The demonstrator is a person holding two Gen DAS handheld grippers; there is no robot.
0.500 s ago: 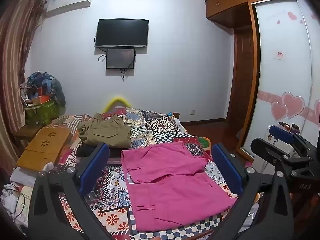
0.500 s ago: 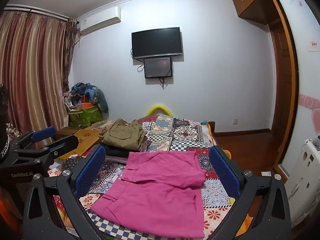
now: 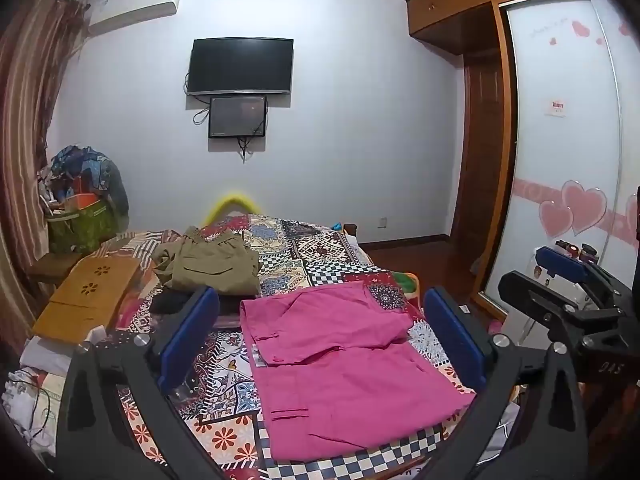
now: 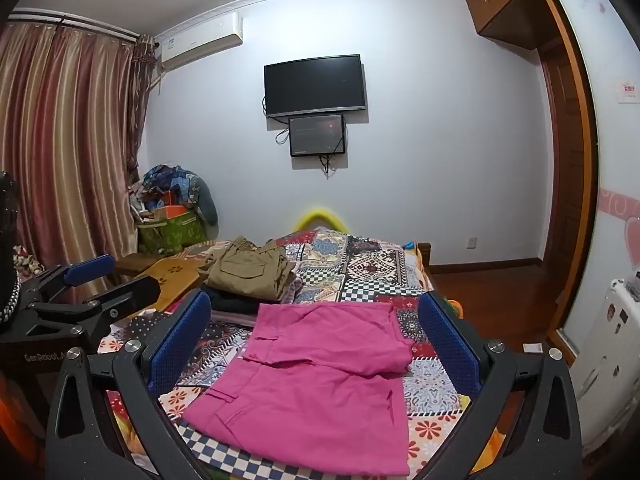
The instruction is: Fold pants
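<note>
Pink pants [image 3: 344,364] lie folded on the patchwork bedspread [image 3: 320,252], the far part doubled over the near part; they also show in the right wrist view [image 4: 316,384]. My left gripper [image 3: 320,340] is open and empty, held above the near end of the bed, apart from the pants. My right gripper [image 4: 312,340] is open and empty, likewise above the pants. The right gripper shows at the right edge of the left wrist view [image 3: 568,280], and the left gripper shows at the left of the right wrist view [image 4: 88,280].
A folded olive garment [image 3: 212,264] rests on dark clothes at the bed's far left. A wooden lap table [image 3: 88,292] lies left of it. A cluttered green box [image 3: 80,224], curtain [image 4: 60,140], wall TV [image 3: 240,66] and wardrobe door [image 3: 560,160] surround the bed.
Both views have shifted very slightly; the pants and both open grippers stand as before.
</note>
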